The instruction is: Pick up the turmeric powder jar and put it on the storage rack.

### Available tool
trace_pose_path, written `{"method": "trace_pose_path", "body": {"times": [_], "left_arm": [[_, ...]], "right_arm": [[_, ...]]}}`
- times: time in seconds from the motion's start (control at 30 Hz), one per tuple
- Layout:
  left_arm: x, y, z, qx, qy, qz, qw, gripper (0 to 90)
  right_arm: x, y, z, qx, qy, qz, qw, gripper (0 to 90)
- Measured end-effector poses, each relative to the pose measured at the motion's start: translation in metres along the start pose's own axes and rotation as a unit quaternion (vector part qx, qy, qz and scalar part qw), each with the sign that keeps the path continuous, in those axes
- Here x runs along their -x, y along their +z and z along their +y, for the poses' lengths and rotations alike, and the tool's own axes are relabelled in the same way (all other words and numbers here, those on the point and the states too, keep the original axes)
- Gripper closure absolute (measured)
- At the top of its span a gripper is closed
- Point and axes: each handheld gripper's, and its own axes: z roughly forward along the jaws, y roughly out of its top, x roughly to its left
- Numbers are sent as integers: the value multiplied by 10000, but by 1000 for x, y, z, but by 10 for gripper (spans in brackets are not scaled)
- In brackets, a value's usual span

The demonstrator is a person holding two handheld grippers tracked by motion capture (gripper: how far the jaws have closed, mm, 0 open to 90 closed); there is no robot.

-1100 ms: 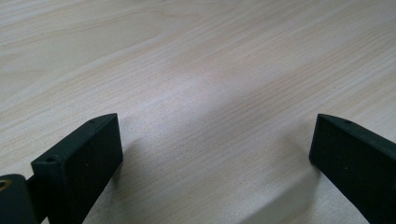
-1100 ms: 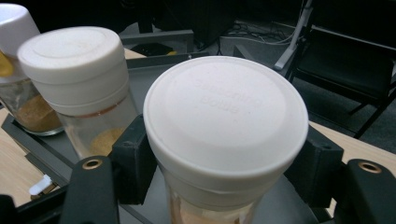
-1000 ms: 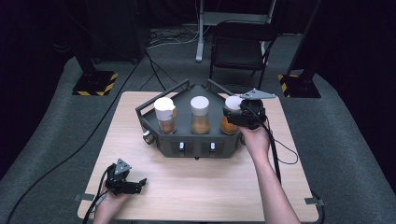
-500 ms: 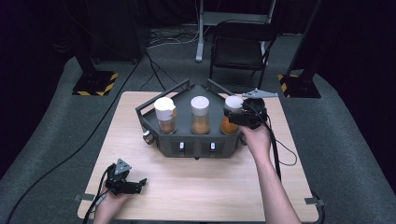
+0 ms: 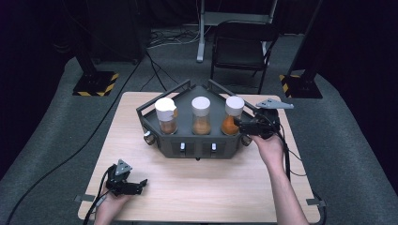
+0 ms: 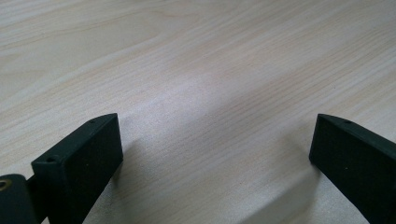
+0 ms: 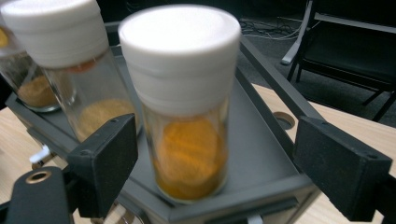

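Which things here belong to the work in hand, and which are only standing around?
In the work:
- right jar of orange powder, between the open right gripper jaws, not pressed
- dark tray it stands on

Standing around:
- left jar and middle jar
- left gripper, open, low over the table
- black chair behind the table

clear glass jar with a white screw cap and orange powder inside [image 5: 233,116] [image 7: 184,107]: stands upright at the right end of the dark grey angular metal tray [image 5: 197,140] [image 7: 261,154], near its front edge. cap seated. powder fills the lower part, heaped against one side. it is the rightmost of three like jars in a row, apart from the middle one.
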Motion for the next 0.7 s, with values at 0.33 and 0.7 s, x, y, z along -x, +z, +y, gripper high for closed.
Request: {"method": "trace_pose_path", "body": {"times": [0.33,0.7], "left_arm": [[0,0,0,2,-1,6,10000,23],[1,0,0,3,-2,9,10000,23]], "right_arm": [[13,-3,-33,-104,130,-114,9998,121],[20,-1,-68,-210,310,-208,9991,117]]}}
